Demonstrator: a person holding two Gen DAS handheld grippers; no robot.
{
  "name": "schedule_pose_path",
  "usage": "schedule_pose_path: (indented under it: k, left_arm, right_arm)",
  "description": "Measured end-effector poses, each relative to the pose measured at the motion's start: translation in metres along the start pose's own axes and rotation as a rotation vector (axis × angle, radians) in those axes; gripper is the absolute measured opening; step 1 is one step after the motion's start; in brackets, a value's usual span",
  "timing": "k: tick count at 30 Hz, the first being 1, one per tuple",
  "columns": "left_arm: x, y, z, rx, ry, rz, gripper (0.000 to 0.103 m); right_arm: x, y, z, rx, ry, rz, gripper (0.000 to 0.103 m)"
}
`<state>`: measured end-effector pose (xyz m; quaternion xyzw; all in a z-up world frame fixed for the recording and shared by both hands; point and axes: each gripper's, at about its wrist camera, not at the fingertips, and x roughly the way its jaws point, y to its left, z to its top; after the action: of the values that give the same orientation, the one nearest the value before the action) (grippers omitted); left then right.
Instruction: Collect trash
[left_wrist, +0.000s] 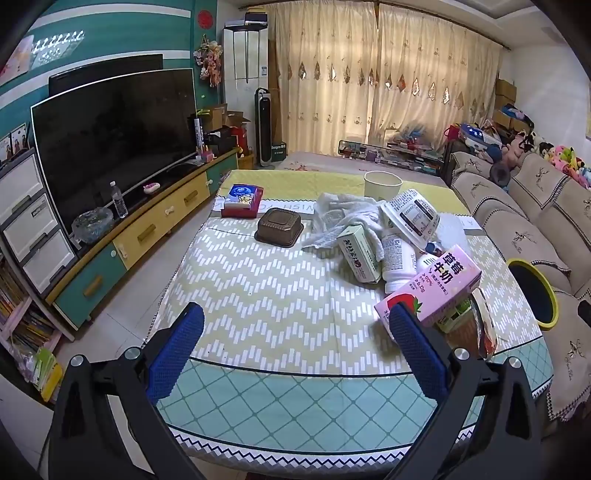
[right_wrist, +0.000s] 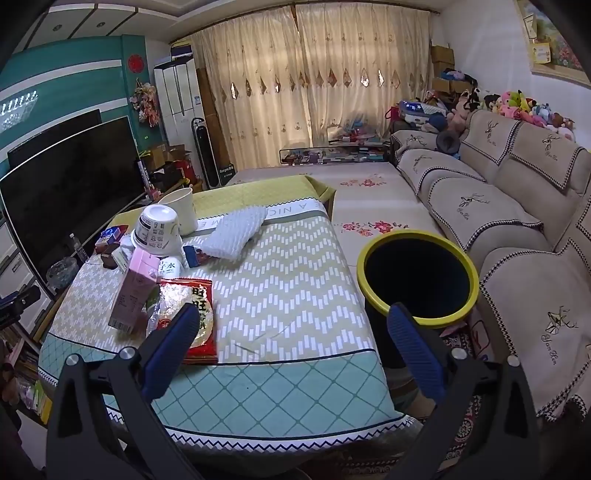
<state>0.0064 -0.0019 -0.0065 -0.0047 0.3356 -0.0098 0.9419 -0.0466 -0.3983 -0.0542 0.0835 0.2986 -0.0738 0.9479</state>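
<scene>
A heap of trash lies on the table (left_wrist: 266, 295): a pink milk carton (left_wrist: 432, 284), a green-and-white box (left_wrist: 360, 254), an upturned paper bowl (left_wrist: 412, 218), a crumpled white cloth (left_wrist: 343, 218) and a brown tray (left_wrist: 279, 226). In the right wrist view the pink milk carton (right_wrist: 135, 291) stands beside a red snack packet (right_wrist: 192, 317), behind them the paper bowl (right_wrist: 159, 230). A black bin with a yellow rim (right_wrist: 417, 277) stands right of the table. My left gripper (left_wrist: 295, 328) is open above the near table edge. My right gripper (right_wrist: 293, 328) is open, its left fingertip over the snack packet.
A paper cup (left_wrist: 382, 184), a red tissue box (left_wrist: 242, 201) and a white foam sheet (right_wrist: 236, 230) lie farther back. A television on a low cabinet (left_wrist: 114, 140) runs along the left. A beige sofa (right_wrist: 517, 206) lines the right, just behind the bin (left_wrist: 533, 291).
</scene>
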Motion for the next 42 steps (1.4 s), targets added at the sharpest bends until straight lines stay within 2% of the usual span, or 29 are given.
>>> schedule_pose_path:
  k: [42]
  left_arm:
    - [0.007,-0.002,-0.006,-0.004,0.026,-0.024,0.099]
  right_arm:
    - [0.013,-0.008,0.003,0.010,0.027,0.023,0.097]
